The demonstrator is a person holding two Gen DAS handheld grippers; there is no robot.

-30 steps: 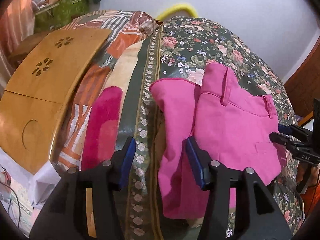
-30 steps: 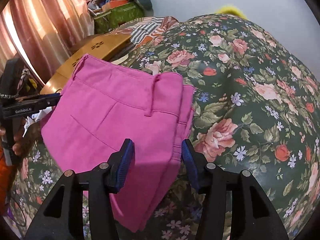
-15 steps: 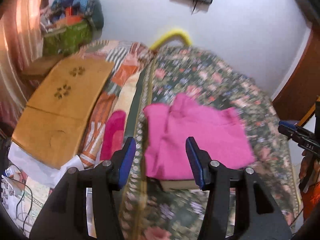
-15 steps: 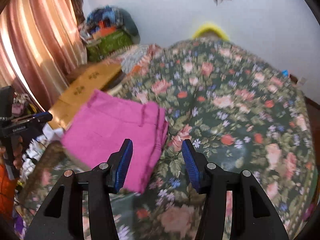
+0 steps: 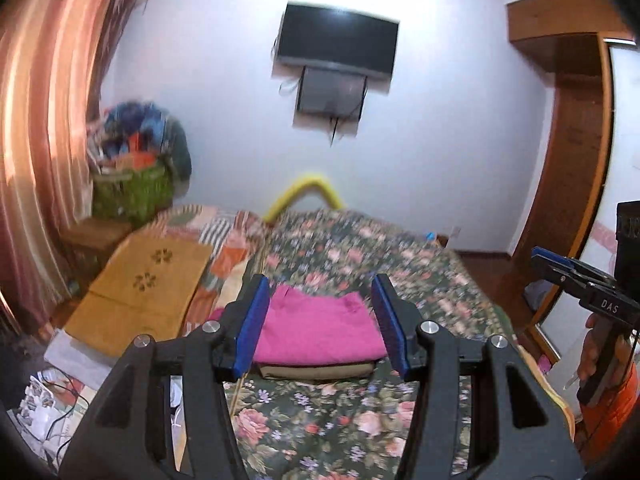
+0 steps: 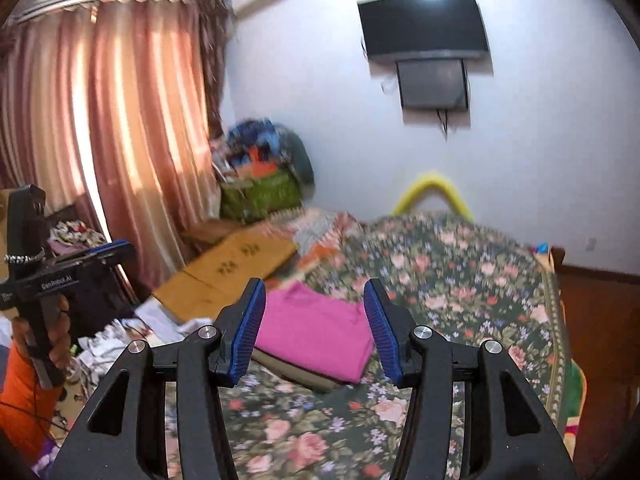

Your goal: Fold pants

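Both tools had pulled up and well back from the pink pants (image 5: 320,334) compared with a second earlier, when they hovered low right over the cloth; now the whole room showed, TV (image 5: 338,46) and curtain (image 6: 100,128) included. Pants lay as a compact folded rectangle on the floral bed (image 5: 360,420) near its left edge, stacked on a tan folded item (image 5: 316,372) (can't tell what it was). Likely the fold was done and this was the retreat. Left tool (image 5: 320,324) was held raised, aimed level across the bed, jaws wide apart, nothing between them. Right tool (image 6: 312,328) same: raised, jaws spread, empty, pants well apart from it. Each tool showed at the edge of the other's view, gripped in a hand (image 6: 40,344) with an orange sleeve. Frames were motion-blurred.
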